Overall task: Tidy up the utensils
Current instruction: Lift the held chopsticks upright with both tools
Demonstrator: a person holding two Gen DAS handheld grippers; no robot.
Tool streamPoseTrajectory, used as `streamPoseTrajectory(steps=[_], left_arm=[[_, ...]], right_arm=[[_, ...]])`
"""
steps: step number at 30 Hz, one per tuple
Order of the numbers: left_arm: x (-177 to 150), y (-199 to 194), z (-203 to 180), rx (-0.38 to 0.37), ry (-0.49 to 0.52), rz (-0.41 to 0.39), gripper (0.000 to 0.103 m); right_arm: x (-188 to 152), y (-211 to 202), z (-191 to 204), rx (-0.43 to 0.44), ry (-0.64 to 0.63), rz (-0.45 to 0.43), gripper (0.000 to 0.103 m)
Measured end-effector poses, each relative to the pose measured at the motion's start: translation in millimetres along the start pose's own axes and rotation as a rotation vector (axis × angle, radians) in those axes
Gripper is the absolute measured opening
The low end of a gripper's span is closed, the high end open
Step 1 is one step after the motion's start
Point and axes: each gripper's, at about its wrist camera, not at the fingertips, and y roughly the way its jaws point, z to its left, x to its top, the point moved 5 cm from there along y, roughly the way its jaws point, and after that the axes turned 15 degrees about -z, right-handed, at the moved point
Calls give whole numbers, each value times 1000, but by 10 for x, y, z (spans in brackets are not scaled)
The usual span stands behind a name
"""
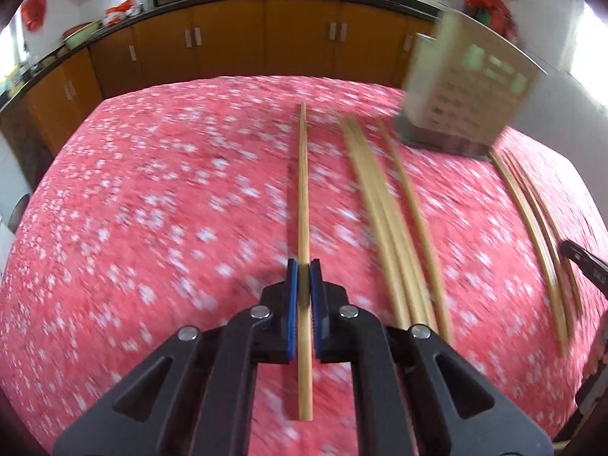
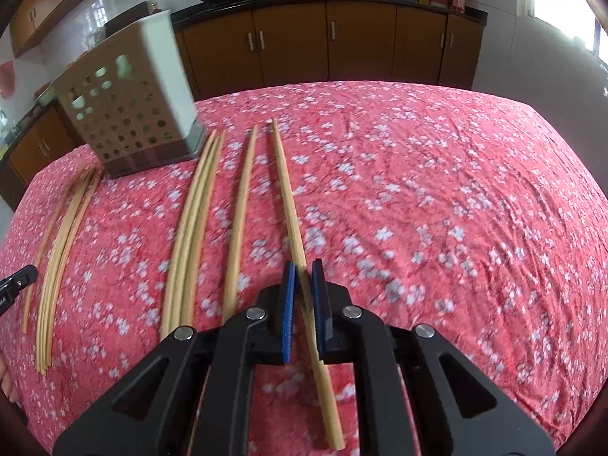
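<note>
Left wrist view: left gripper (image 1: 304, 266) clamped on one chopstick (image 1: 303, 174), blade aimed 12 o'clock, likely for a clean lift.
Right gripper (image 2: 303, 266): pinching another chopstick (image 2: 285, 186).
Holder (image 2: 133, 102): perforated caddy at 10 o'clock, likely destination.
Loose chopsticks (image 2: 193, 235): lying flat, 9–11 o'clock.
Surface: red floral cloth (image 2: 437, 209); wooden kitchen cabinets (image 2: 361, 41) behind.

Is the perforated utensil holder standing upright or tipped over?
Upright: the utensil holder stands on its grey base on the tablecloth, opening upward.
</note>
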Motion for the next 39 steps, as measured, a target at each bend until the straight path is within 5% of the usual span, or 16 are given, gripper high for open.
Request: streamPoseTrajectory(steps=[29, 39], left_arm=[[-20, -108, 250, -3, -18, -49, 8], [325, -572, 331, -6, -38, -192, 8]], right_arm=[[-68, -162, -244, 8, 46, -29, 8], [322, -689, -379, 26, 85, -188, 8]])
